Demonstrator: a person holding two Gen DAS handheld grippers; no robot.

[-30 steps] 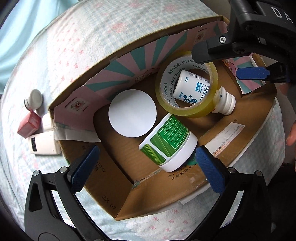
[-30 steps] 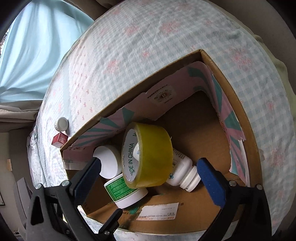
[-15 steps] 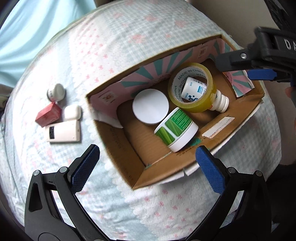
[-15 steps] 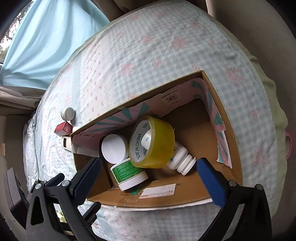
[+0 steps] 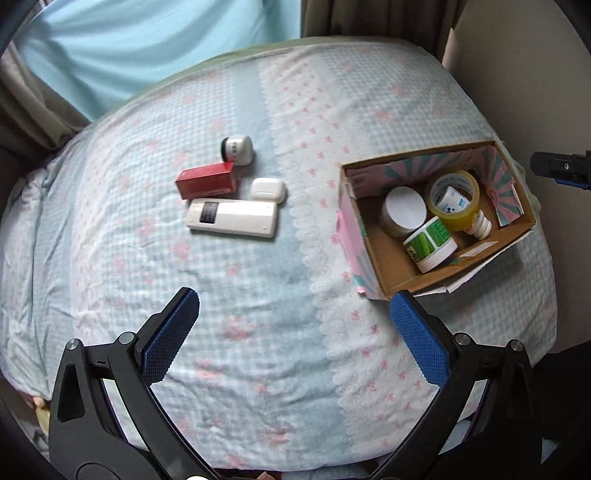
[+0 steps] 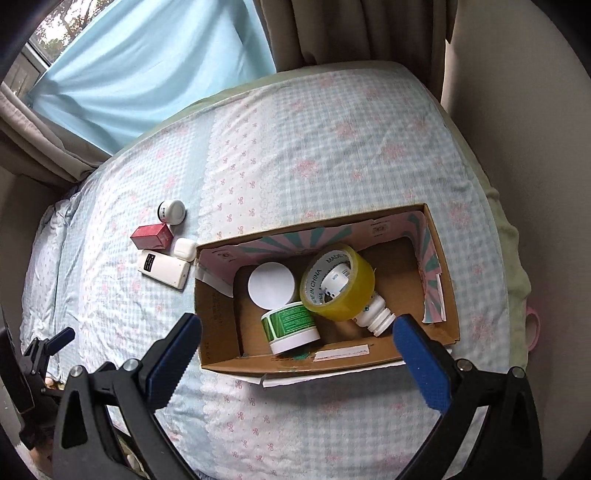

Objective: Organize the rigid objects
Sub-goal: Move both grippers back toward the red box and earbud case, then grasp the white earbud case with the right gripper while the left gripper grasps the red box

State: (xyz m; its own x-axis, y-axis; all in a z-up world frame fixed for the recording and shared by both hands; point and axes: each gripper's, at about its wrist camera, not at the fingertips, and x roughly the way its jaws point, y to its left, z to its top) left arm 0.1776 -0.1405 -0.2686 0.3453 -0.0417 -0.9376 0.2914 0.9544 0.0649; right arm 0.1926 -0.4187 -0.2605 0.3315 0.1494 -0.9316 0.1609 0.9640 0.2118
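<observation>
An open cardboard box lies on the bed. It holds a yellow tape roll resting over a white bottle, a green-labelled jar and a white-lidded jar. Left of the box lie a white remote, a red box, a white earbud case and a small white jar. My left gripper is open above bare bedding. My right gripper is open over the box's near wall.
The bed carries a pale blue checked cover with pink bows. A light blue curtain and brown drapes hang behind it. A beige wall stands to the right of the bed.
Both grippers have pulled back and up from the box, still open. The left view has swung left, so the remote, red box, case and small jar sit near its centre.
</observation>
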